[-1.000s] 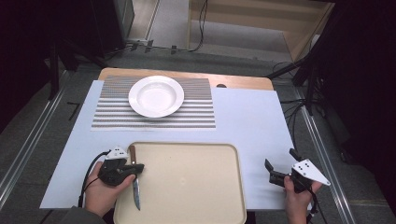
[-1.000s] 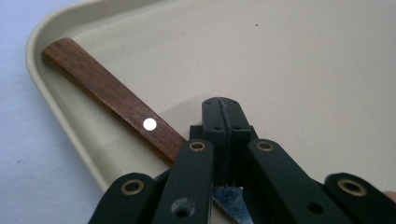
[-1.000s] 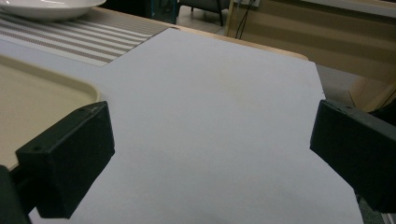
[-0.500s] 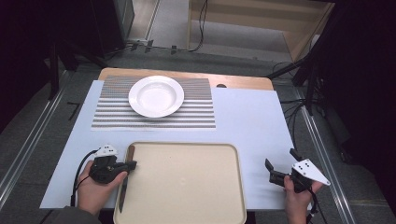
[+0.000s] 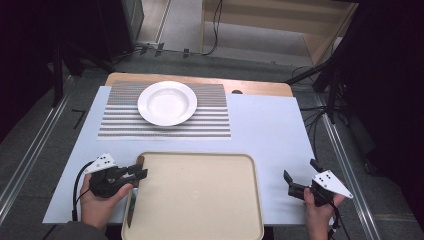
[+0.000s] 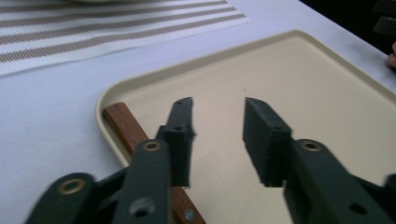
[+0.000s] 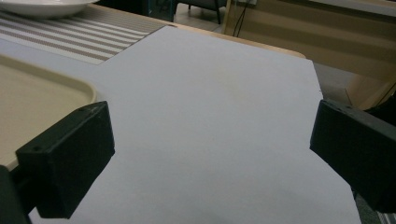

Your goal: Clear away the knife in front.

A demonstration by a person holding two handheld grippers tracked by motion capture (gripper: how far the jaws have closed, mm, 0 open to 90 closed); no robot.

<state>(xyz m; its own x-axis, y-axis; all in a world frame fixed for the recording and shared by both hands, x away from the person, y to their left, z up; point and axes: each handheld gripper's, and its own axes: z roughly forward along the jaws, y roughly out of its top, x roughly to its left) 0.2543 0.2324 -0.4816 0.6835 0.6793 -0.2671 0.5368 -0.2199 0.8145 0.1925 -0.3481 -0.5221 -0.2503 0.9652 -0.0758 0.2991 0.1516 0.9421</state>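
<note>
A knife with a wooden handle (image 6: 122, 122) and a steel blade (image 5: 131, 207) lies along the left rim of the beige tray (image 5: 200, 200). My left gripper (image 5: 141, 171) hovers just above the handle, jaws open and pointing over the tray (image 6: 289, 79). Nothing sits between its jaws (image 6: 217, 102). My right gripper (image 5: 299, 171) rests open on the pale tablecloth right of the tray, and in the right gripper view (image 7: 210, 116) its jaws are spread wide over bare cloth. A white plate (image 5: 167, 103) stands on the striped placemat (image 5: 210, 122) at the back.
The pale tablecloth (image 5: 270, 130) covers the table between placemat and tray. The tray's corner (image 7: 42, 88) lies left of the right gripper. Cables and a wooden shelf unit (image 5: 280, 25) are on the floor behind the table. Metal rails run along both sides.
A second ago the knife hung at my left gripper's jaws, blade toward me. It now lies on the tray's left rim, and the left gripper has shifted left and stands open. The right gripper has stayed still.
</note>
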